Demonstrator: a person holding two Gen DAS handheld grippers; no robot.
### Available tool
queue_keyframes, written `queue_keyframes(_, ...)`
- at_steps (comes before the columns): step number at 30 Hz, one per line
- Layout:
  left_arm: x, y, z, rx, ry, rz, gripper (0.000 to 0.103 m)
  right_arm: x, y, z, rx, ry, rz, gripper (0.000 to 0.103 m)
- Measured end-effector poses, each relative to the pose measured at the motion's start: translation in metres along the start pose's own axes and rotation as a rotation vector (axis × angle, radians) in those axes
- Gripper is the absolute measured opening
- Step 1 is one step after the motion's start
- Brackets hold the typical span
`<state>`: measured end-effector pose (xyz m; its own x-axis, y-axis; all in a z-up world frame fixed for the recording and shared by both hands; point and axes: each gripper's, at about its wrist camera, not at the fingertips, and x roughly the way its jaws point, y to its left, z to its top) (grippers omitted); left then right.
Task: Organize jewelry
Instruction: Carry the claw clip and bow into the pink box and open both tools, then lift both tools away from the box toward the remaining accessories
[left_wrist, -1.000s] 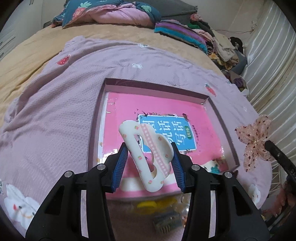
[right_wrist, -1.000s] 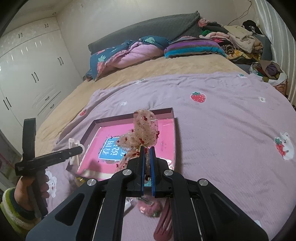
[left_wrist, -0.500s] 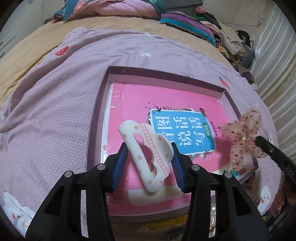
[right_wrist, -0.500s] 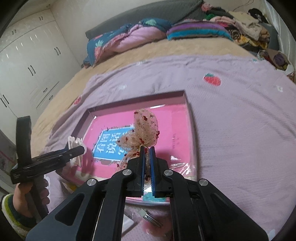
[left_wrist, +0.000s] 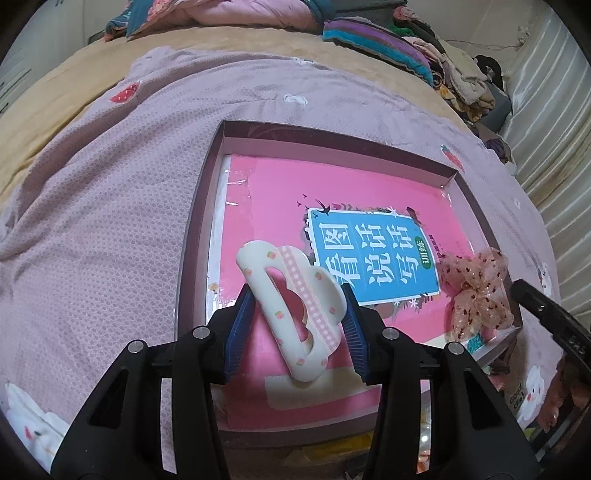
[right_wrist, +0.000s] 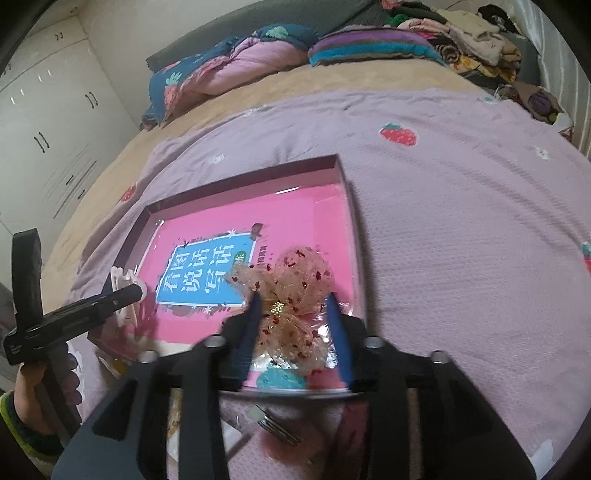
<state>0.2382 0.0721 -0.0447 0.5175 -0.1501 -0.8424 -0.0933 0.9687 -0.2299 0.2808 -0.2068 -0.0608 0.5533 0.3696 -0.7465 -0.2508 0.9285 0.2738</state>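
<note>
Jaws differ between the 2 tools: the right gripper (right_wrist: 293, 332) is spread wide with the sequined bow clip (right_wrist: 291, 317) lying loose between its fingers, while the left gripper (left_wrist: 295, 332) pinches the cream claw clip (left_wrist: 295, 310). Below both, the shallow box (left_wrist: 199, 229) on the lilac bedspread (left_wrist: 92, 221) holds a pink book (left_wrist: 280, 206). The bow sits at the box's near right corner (close to the rim), so withdrawing fingers might snag its mesh and drag it out.
</note>
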Motion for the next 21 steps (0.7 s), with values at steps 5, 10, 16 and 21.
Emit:
queue_keyframes(5,-0.009,-0.002,-0.002,0.005,-0.017,0.005,0.050,-0.024,-0.004,-0.005,-0.001,-0.046,-0.008,0.063)
queue_keyframes(10,-0.028,-0.001,-0.005,-0.007,-0.043,0.007,0.063,-0.052,-0.004,-0.011,-0.024,-0.104,-0.019,0.075)
queue_keyframes(16,-0.059,-0.002,-0.010,-0.034,-0.097,0.044,0.090,-0.081,-0.004,-0.015,-0.038,-0.159,-0.024,0.082)
queue_keyframes(21,-0.087,-0.005,-0.015,-0.040,-0.146,0.067,0.093,-0.100,-0.004,-0.018,-0.040,-0.201,-0.027,0.087)
